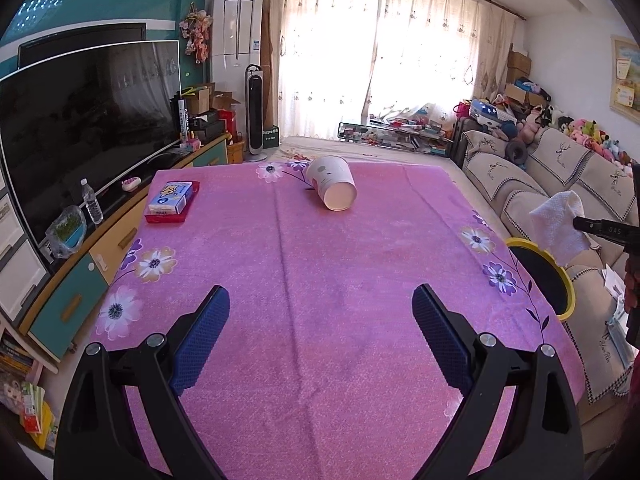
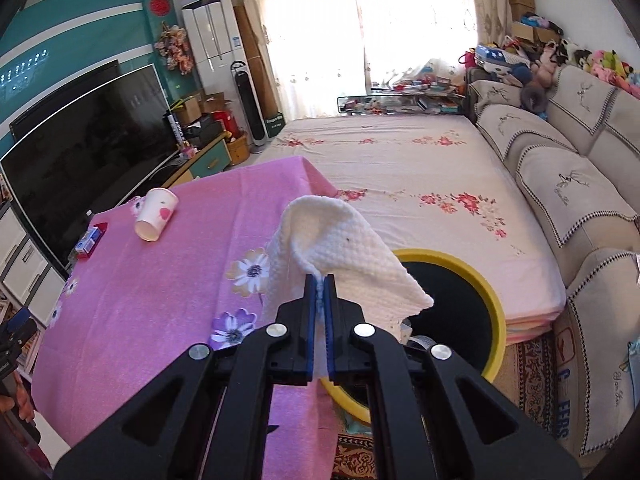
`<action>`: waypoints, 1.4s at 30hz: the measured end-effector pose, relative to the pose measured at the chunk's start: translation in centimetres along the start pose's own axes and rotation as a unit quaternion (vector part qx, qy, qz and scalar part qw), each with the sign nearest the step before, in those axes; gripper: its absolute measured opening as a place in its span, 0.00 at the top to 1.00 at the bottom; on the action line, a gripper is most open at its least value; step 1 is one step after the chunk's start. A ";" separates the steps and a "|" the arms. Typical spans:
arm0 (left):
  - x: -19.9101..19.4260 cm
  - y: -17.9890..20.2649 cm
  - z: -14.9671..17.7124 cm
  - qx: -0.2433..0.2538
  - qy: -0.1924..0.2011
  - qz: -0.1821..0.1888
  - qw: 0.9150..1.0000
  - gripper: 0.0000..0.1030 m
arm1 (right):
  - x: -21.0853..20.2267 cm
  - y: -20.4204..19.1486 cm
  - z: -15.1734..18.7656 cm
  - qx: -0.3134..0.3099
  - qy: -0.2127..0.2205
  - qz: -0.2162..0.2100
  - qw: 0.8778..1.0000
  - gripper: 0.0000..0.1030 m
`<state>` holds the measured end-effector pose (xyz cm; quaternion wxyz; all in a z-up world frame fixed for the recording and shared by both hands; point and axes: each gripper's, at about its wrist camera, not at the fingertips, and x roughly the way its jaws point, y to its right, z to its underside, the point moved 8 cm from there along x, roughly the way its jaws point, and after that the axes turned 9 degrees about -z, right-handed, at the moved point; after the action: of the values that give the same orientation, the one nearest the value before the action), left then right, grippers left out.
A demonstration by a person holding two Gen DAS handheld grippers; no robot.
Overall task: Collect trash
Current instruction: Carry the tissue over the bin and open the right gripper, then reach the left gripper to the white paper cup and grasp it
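My right gripper (image 2: 319,280) is shut on a white paper towel (image 2: 332,252) and holds it in the air over the table's right edge, beside and above a yellow-rimmed black bin (image 2: 492,300). The towel (image 1: 560,224) and bin (image 1: 560,280) also show at the right of the left wrist view. A white paper cup (image 1: 334,182) lies on its side at the far middle of the pink flowered tablecloth (image 1: 320,280); it also shows in the right wrist view (image 2: 154,214). My left gripper (image 1: 320,316) is open and empty above the near part of the table.
A tissue pack on a red tray (image 1: 172,200) sits at the table's far left corner. A TV (image 1: 88,120) and cabinet stand left, a sofa (image 2: 568,184) right, a low bed-like mat (image 2: 420,184) beyond the table.
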<state>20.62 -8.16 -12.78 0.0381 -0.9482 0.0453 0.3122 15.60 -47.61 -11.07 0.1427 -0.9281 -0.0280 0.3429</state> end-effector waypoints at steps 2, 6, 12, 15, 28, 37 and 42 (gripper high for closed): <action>0.0 0.5 -0.1 0.005 -0.001 0.000 1.000 0.11 | 0.4 1.5 0.5 0.011 -0.005 0.009 1.000 0.96; 0.0 1.1 0.0 0.011 -0.001 0.002 1.000 0.11 | 1.5 3.7 1.4 0.031 -0.018 0.020 0.999 0.96; 0.4 1.8 0.0 0.017 -0.006 0.005 1.000 0.11 | 3.1 6.5 3.0 0.061 -0.047 0.039 0.996 0.92; 0.5 2.1 0.0 0.020 -0.008 0.004 1.000 0.11 | 3.7 7.8 3.4 0.084 -0.059 0.044 0.994 0.77; 3.0 3.7 -0.9 0.038 -0.033 0.006 0.999 0.10 | -0.9 4.4 2.1 0.063 -0.001 0.019 0.998 0.52; 9.3 6.8 -5.7 0.051 -0.060 0.017 0.997 0.08 | -0.2 3.1 2.1 0.047 -0.004 0.008 0.999 0.47; 14.7 8.3 -9.3 0.040 -0.077 0.013 0.996 0.07 | 1.1 3.6 2.3 0.049 -0.015 0.010 0.999 0.46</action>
<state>36.95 -18.28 -14.43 0.0751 -0.9185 0.0666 0.3824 14.73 -50.32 -14.44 0.1836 -0.9150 -0.0040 0.3591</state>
